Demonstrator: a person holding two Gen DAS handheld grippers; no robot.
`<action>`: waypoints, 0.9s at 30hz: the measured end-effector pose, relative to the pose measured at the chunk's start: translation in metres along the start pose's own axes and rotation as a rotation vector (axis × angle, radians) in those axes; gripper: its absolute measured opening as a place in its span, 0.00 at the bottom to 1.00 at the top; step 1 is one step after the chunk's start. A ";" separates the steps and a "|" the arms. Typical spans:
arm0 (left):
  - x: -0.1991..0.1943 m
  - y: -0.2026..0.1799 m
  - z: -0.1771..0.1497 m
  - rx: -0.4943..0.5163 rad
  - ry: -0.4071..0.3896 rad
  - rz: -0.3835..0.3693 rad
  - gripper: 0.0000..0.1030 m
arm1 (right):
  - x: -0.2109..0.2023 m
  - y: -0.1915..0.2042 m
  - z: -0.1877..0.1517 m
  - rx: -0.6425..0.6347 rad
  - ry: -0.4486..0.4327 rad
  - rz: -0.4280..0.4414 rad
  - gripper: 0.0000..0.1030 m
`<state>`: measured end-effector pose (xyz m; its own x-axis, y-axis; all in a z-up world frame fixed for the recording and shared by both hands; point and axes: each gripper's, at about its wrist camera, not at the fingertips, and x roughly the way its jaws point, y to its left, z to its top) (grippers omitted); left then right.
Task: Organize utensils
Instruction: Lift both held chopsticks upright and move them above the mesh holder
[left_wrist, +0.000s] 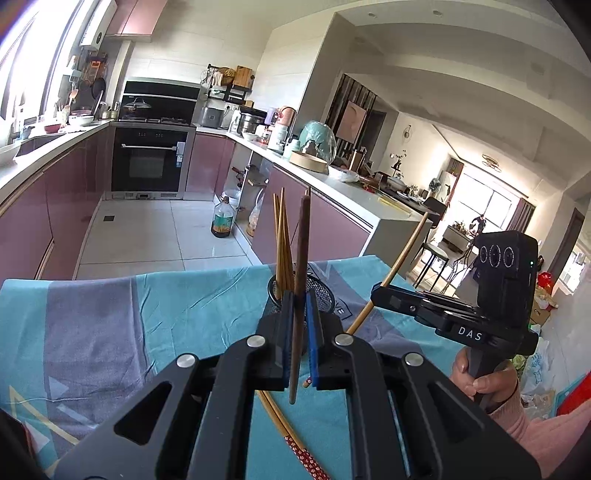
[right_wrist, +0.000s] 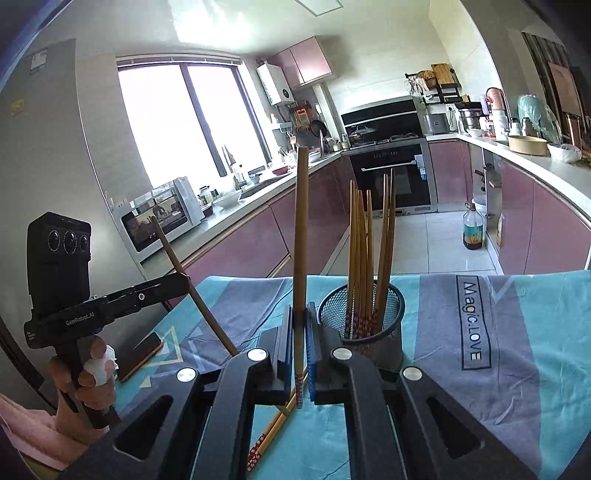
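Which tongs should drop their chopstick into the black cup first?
Probably the right tongs. Their light chopstick stands upright beside the mesh cup. The left tongs grip a dark chopstick that leans, and in the right view they sit farther from the cup.

A home kitchen, lived in. Pink cabinets (right_wrist: 258, 240) run under pale counters (left_wrist: 354, 188), with a built-in oven (left_wrist: 149, 158) below a hob and black hood (left_wrist: 160, 98). Pans hang near the big window (right_wrist: 177, 122), a countertop oven (right_wrist: 162, 218) sits beside it, and an oil bottle (left_wrist: 222, 219) stands on the tiled floor. Beyond, a dining table and chairs (left_wrist: 432, 221).
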<state>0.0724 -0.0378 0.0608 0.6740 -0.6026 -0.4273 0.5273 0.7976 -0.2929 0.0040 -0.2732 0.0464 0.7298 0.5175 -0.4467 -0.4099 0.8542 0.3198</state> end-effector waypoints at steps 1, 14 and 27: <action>0.001 0.000 0.003 -0.001 -0.004 0.000 0.07 | -0.001 0.001 0.003 -0.007 -0.006 -0.001 0.05; 0.010 -0.019 0.052 0.047 -0.057 -0.023 0.07 | -0.011 0.011 0.039 -0.091 -0.082 -0.039 0.05; 0.007 -0.031 0.091 0.077 -0.130 -0.013 0.07 | -0.010 -0.005 0.062 -0.093 -0.122 -0.073 0.05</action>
<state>0.1075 -0.0696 0.1449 0.7257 -0.6154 -0.3076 0.5711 0.7882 -0.2295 0.0329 -0.2858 0.1010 0.8181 0.4491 -0.3592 -0.3985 0.8930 0.2091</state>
